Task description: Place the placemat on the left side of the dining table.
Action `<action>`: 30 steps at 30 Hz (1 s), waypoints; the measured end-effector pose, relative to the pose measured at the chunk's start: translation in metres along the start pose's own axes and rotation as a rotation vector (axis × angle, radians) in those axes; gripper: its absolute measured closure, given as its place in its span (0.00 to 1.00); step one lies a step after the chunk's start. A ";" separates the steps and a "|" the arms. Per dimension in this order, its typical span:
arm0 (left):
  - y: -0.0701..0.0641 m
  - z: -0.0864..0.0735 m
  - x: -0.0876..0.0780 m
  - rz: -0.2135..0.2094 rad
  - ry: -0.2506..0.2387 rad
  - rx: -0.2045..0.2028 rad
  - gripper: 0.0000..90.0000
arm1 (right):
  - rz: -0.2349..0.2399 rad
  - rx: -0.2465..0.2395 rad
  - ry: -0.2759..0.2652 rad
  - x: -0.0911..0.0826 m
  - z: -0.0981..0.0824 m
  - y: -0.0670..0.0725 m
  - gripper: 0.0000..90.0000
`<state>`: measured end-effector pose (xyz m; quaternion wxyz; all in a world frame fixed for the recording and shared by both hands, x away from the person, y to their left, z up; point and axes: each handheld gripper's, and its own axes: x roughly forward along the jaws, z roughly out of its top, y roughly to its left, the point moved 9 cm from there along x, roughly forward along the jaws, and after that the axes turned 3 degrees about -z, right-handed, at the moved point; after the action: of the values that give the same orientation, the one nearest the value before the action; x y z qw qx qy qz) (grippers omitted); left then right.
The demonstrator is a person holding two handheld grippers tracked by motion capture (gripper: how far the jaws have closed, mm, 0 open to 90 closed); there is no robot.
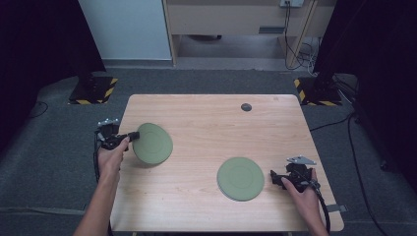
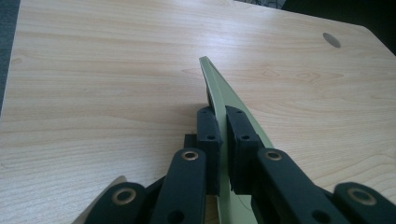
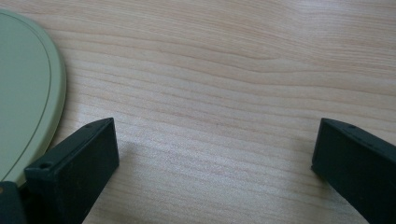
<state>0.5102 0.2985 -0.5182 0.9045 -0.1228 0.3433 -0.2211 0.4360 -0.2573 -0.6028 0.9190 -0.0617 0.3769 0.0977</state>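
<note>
Between matte black jaws, round green plate (image 2: 219, 88) tilts.

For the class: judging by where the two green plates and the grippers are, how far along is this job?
Done: the left gripper has clamped the rim of one green plate and tilted it off the table. In hand: that plate, held at the table's left side. Left: the second green plate lies flat, untouched; the right gripper rests open beside it. Probably the plates get stacked.

Bare table (image 1: 206, 118) between held plate (image 1: 153, 143) and flat plate (image 1: 240, 178); passage free.
</note>
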 end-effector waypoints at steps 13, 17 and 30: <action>0.014 -0.003 0.009 0.034 0.026 0.016 0.94 | 0.001 -0.002 0.000 0.002 0.002 0.000 0.01; 0.018 -0.006 0.011 0.045 0.039 0.025 0.95 | 0.000 -0.003 -0.001 0.002 0.002 0.000 0.01; 0.029 -0.008 0.020 0.089 0.073 0.057 0.94 | 0.000 0.000 0.002 0.003 0.003 0.000 0.01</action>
<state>0.5274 0.3131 -0.5463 0.9035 -0.0732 0.3747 -0.1946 0.4404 -0.2561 -0.6028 0.9186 -0.0617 0.3779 0.0975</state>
